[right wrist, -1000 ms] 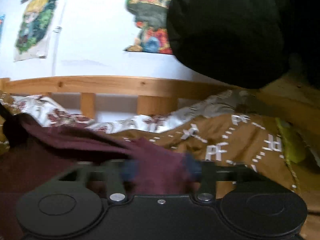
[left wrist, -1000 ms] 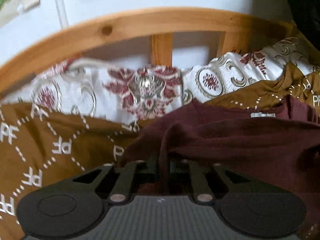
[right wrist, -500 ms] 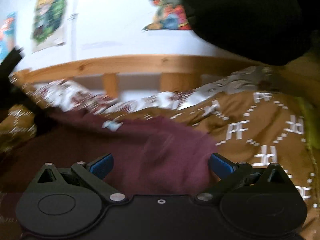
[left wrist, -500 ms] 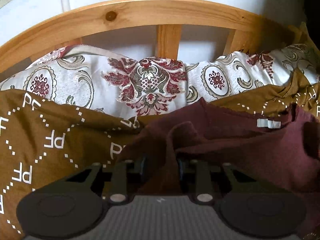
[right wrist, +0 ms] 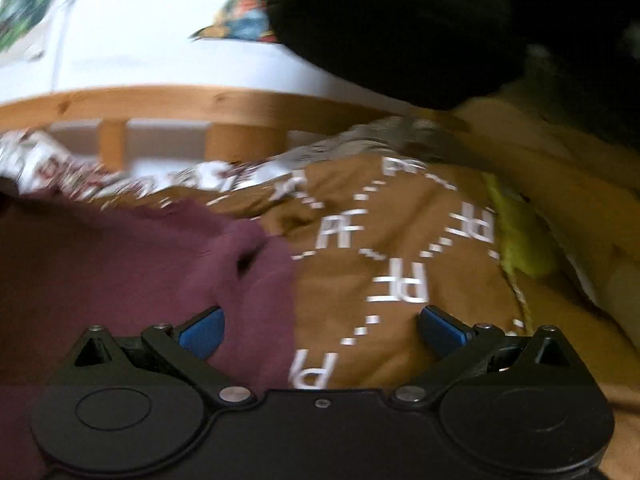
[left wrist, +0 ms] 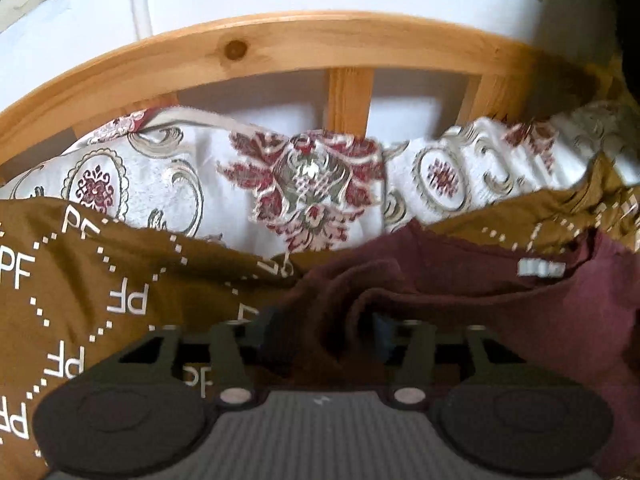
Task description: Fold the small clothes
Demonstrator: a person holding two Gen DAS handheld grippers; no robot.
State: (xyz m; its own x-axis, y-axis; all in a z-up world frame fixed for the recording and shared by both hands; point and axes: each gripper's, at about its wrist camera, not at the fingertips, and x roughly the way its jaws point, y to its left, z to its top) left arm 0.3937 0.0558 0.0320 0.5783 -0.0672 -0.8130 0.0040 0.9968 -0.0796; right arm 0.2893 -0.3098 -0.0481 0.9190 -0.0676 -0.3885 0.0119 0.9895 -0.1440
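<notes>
The maroon garment [left wrist: 500, 320] lay stretched left-right, label toward the upper right. The left gripper [left wrist: 324, 332] was opening around a fold; the right gripper [right wrist: 320, 330] stood spread.

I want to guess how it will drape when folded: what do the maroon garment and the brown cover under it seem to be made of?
Maroon garment: soft matte knit, probably cotton jersey; it slumps in rounded, limp folds. Brown cover: smoother woven cloth, perhaps a cotton or polyester blend; it lies flatter, with crisp white printed letters and dotted lines. The blur leaves the weave unclear.
</notes>
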